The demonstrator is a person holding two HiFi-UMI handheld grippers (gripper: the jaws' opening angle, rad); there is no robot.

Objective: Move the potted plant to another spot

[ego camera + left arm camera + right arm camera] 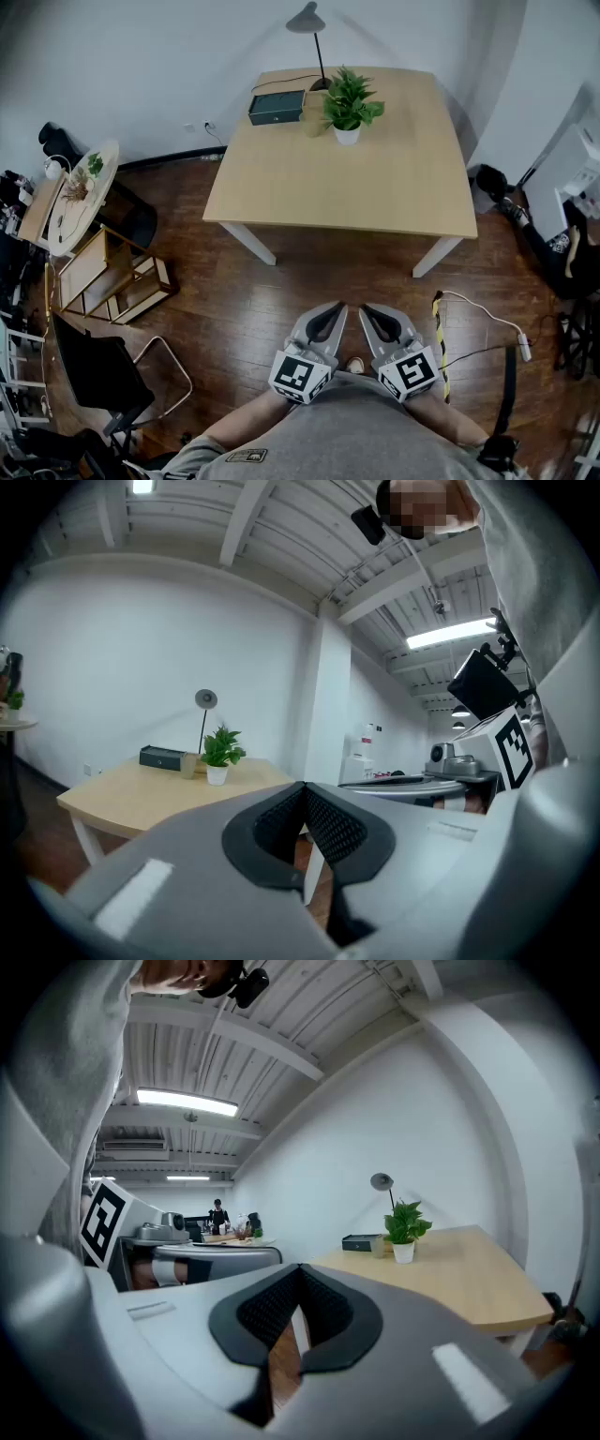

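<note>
1. My left tongs (335, 309) are closed, pad against pad, with nothing between them, and are held roughly level in front of me.
2. My right tongs (367, 310) are the same, shut and empty. They sit just beside the left pair, and the two tips angle slightly toward each other.
3. Both pairs hang over the wooden floor (281, 309), off the near edge of the desk (375, 197), apart from that edge and about opposite its middle.
4. The potted plant (349, 101) stands upright near the desk's far edge, about midway along it, in its white pot (346, 135). Nothing is touching it.
5. The plant lies straight ahead across the full depth of the desk, almost on the line between the two tips. I judge neither hand clearly nearer. Its long axis is vertical, so a level approach to the pot's side seems right.
6. A dark box (277, 107) sits toward the desk's far left, and a desk lamp (314, 37) rises from the far edge, close behind the plant.
7. The move has not begun. I would have to close the distance and open one pair, taking care around the lamp stem and the overhanging leaves.
</note>
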